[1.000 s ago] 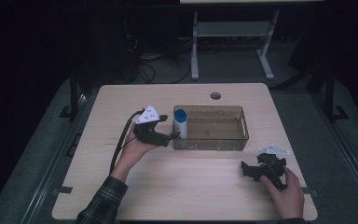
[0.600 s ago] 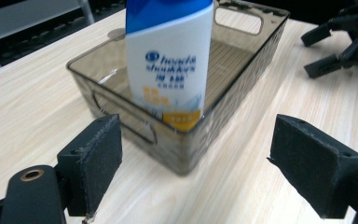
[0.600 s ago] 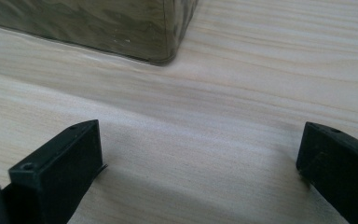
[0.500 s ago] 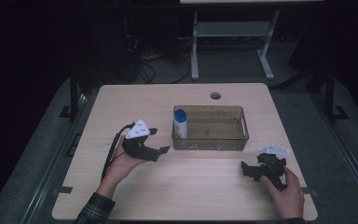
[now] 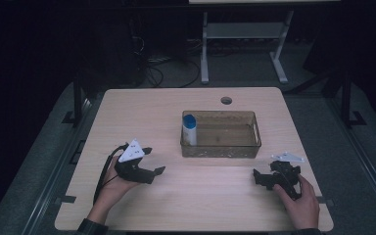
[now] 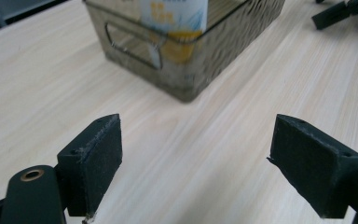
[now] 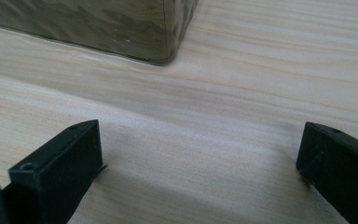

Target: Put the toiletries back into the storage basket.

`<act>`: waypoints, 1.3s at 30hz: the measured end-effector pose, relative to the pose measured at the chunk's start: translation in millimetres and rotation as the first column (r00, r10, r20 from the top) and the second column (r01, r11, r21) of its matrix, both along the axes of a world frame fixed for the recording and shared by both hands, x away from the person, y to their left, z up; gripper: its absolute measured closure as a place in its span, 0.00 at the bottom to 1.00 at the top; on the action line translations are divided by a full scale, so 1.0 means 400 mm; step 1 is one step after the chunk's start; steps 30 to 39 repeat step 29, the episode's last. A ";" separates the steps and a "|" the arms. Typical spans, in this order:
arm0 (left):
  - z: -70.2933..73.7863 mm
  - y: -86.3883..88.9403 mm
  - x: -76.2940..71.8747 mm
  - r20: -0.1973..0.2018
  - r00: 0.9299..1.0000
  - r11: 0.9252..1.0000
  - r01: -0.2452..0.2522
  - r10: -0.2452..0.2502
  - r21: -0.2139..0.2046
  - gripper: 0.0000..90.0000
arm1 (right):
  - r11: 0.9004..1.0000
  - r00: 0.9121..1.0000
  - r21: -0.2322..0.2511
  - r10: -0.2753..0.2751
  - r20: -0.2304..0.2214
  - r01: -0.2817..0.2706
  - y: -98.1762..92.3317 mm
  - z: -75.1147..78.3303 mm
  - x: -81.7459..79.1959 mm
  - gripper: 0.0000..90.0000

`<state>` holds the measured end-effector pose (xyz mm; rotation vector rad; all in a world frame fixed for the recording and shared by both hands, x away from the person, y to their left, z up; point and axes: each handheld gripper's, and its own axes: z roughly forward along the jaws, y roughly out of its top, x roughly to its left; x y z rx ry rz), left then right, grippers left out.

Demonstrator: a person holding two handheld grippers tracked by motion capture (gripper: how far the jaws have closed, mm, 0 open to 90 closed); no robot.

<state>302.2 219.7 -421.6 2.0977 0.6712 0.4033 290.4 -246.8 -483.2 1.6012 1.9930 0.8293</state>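
Pale wood-grain table [image 5: 186,200]; translucent ribbed rectangular bin [image 5: 225,147] holds cylindrical bottle [image 5: 189,130]; left gripper [image 5: 152,160], right gripper [image 5: 260,177] gaping, empty.

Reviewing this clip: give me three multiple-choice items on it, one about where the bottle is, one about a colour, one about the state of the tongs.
1. Where does the bottle stand?
A. on the bare table
B. inside the bin, at its left end
C. between the left tongs' jaws

2. What colour is the bottle's cap?
A. blue
B. red
C. green

3. How do the left tongs and right tongs stand?
A. both shut on the bottle
B. left shut, right open
C. both open and holding nothing

Answers:
1. B, since the high view shows the bottle upright within the transparent bin's walls, against the left one.
2. A, since the high view shows a blue top on the white body.
3. C, since each gripper view shows its two jaws wide apart with bare table between them.
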 end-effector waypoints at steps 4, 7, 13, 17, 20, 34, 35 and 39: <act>-0.025 0.028 -0.017 -0.025 1.000 1.000 -0.019 0.019 0.011 0.18 | 1.000 1.000 0.001 0.000 0.000 0.000 0.000 0.000 0.000 0.00; -0.042 0.046 -0.033 -0.041 0.999 0.999 -0.033 0.034 0.023 0.18 | 1.000 1.000 0.001 0.000 0.000 0.000 0.000 0.000 0.000 0.00; -0.080 0.076 -0.061 -0.068 0.995 0.994 -0.061 0.067 0.088 0.18 | 1.000 1.000 0.000 0.000 0.000 0.000 0.000 0.000 0.000 0.00; -0.105 0.093 -0.076 -0.099 0.992 0.992 -0.071 0.081 0.104 0.18 | 1.000 1.000 0.002 -0.001 0.000 0.001 0.000 0.000 0.000 0.00; -0.122 0.102 -0.089 -0.116 0.989 0.991 -0.075 0.088 0.110 0.18 | 1.000 1.000 0.003 -0.001 0.000 0.001 0.001 0.000 0.000 0.00; -0.133 0.107 -0.092 -0.118 0.988 0.991 -0.085 0.097 0.106 0.16 | 1.000 1.000 0.003 -0.002 -0.001 0.002 0.001 0.000 0.000 0.00; -0.133 0.107 -0.092 -0.118 0.988 0.991 -0.085 0.097 0.106 0.16 | 1.000 1.000 0.003 -0.002 -0.001 0.002 0.001 0.000 0.000 0.00; -0.133 0.107 -0.092 -0.118 0.988 0.991 -0.085 0.097 0.106 0.16 | 1.000 1.000 0.003 -0.002 -0.001 0.002 0.001 0.000 0.000 0.00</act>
